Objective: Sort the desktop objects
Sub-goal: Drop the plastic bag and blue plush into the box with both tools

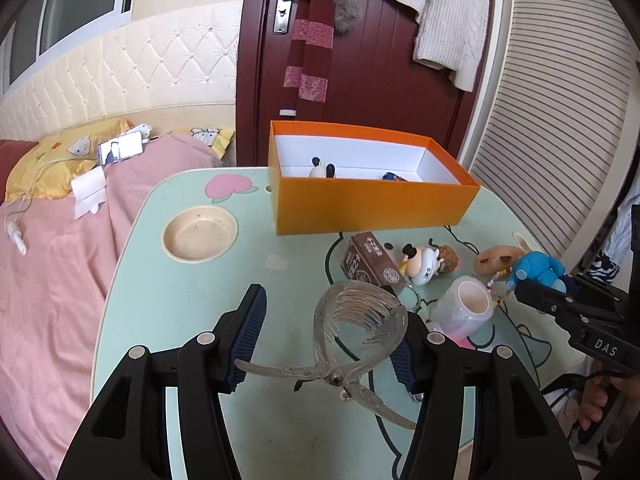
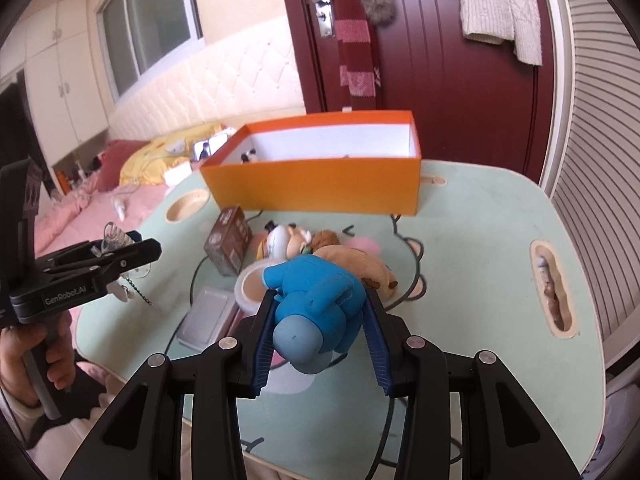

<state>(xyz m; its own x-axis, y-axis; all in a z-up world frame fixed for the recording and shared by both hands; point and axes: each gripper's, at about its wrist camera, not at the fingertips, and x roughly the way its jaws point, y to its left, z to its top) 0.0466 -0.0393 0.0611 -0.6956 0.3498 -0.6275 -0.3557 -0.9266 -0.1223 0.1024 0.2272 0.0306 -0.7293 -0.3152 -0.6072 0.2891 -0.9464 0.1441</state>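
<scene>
My left gripper (image 1: 326, 300) is shut on a clear plastic hair claw clip (image 1: 356, 320), which it holds above the mint-green table (image 1: 192, 300). The right wrist view shows the same clip (image 2: 114, 236) in that gripper at the left. My right gripper (image 2: 320, 294) is shut on a blue toy figure (image 2: 316, 304), with both pads pressing its sides, just above the table (image 2: 480, 260). An open orange box (image 1: 372, 204) stands at the table's far side. Inside it are a small black-and-white toy (image 1: 322, 169) and a blue item (image 1: 394, 177).
Between the grippers and the box lie a brown carton (image 1: 368, 264), a cartoon figurine (image 1: 420, 264), a brown plush (image 1: 498, 258), a tape roll (image 1: 466, 310) and a flat clear case (image 2: 208, 316). A cup recess (image 1: 199, 232) is at far left. A pink bed (image 1: 52, 280) borders the table.
</scene>
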